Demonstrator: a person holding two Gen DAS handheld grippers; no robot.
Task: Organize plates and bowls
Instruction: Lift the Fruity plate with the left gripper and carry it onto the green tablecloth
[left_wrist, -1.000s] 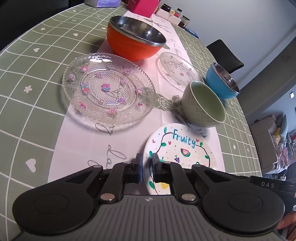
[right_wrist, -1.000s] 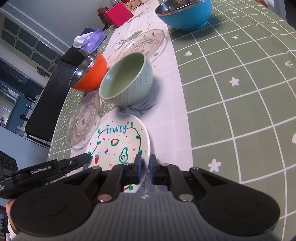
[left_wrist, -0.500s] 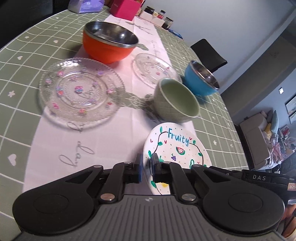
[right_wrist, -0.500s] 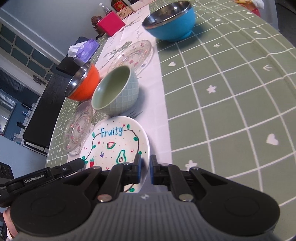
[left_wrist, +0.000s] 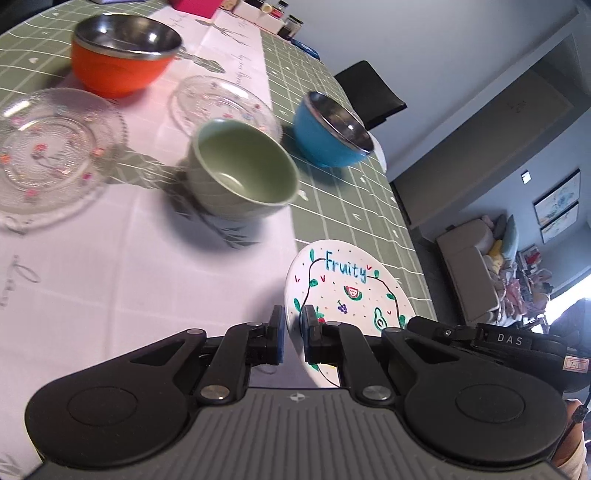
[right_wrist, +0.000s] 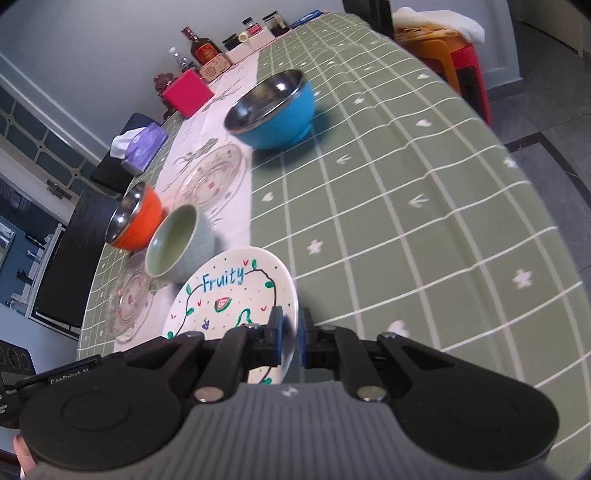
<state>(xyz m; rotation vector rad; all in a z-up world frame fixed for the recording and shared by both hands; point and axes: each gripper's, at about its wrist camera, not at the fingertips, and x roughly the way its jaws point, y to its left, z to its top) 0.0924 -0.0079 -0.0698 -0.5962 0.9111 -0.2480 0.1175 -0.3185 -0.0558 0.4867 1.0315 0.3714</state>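
Note:
The white "Fruity" plate (left_wrist: 347, 291) (right_wrist: 229, 291) hangs slightly tilted between both grippers, above the seam of the white runner and the green cloth. My left gripper (left_wrist: 293, 325) is shut on its left rim, and my right gripper (right_wrist: 291, 328) is shut on its right rim. Just beyond the plate stands a green bowl (left_wrist: 240, 173) (right_wrist: 173, 243). A blue steel-lined bowl (left_wrist: 328, 133) (right_wrist: 273, 110) sits farther off on the green cloth, an orange one (left_wrist: 122, 55) (right_wrist: 136, 218) to the left. Two glass plates (left_wrist: 48, 147) (left_wrist: 221, 103) lie on the runner.
A pink box (right_wrist: 186, 92), a purple tissue pack (right_wrist: 142, 147), bottles and jars (right_wrist: 207, 48) crowd the table's far end. A black chair (left_wrist: 369, 92) stands past the blue bowl. The table's right edge curves away, with an orange stool (right_wrist: 450, 55) beyond it.
Both grippers have carried the Fruity plate to the right and a little up, off the runner's middle toward the green cloth. The bowls and glass plates have slid left in view.

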